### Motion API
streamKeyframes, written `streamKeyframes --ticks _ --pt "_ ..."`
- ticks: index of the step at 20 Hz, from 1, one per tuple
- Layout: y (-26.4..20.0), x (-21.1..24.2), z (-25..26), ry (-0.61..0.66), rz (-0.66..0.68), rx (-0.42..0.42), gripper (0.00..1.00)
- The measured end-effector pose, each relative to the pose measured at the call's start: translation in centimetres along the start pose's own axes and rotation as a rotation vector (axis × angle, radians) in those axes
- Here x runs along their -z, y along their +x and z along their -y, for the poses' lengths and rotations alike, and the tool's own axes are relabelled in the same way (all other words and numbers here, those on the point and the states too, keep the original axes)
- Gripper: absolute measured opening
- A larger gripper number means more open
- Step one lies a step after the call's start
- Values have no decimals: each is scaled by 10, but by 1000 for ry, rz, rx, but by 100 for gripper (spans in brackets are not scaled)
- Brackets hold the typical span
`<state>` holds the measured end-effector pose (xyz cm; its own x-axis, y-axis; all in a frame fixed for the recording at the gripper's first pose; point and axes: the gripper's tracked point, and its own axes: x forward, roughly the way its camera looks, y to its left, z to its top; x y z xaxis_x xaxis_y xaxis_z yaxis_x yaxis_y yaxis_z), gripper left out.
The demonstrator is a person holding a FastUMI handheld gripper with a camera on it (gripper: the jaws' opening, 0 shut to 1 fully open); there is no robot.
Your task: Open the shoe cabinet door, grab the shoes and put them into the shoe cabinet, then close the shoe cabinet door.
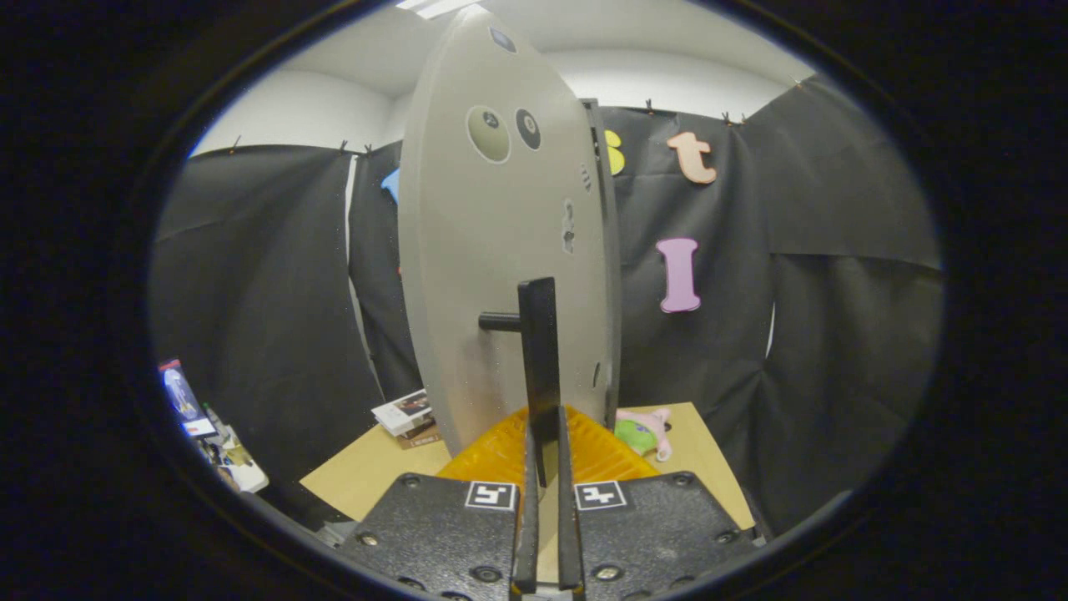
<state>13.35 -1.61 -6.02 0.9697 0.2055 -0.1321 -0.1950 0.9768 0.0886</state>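
Note:
The shoe cabinet's grey door [492,275] stands upright just ahead of me, swung so that I look along its face. It carries round stickers near the top. A black bar handle [538,351] runs vertically on a short post off the door. My gripper [545,451] is shut on the lower end of this handle, with the bar pinched between the two fingers [529,501]. The cabinet's dark edge [612,250] shows right behind the door.
A yellow ribbed surface [601,455] lies under the door, just beyond the fingers. A green and pink plush toy [642,430] sits to its right on the wooden table [367,472]. Small boxes [405,413] lie at the left, and clutter [200,417] farther left.

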Motion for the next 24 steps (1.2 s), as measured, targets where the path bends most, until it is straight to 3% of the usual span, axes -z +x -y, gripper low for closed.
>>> streamKeyframes --ticks 9,13,17,19,24 --pt "-17 -5 95 -32 2 72 4" --pt "-19 -5 96 34 -7 21 4" --pt "-27 5 105 -1 -29 88 4" --pt "-36 6 106 -6 -27 126 9" --pt "-72 12 97 1 -3 172 53"
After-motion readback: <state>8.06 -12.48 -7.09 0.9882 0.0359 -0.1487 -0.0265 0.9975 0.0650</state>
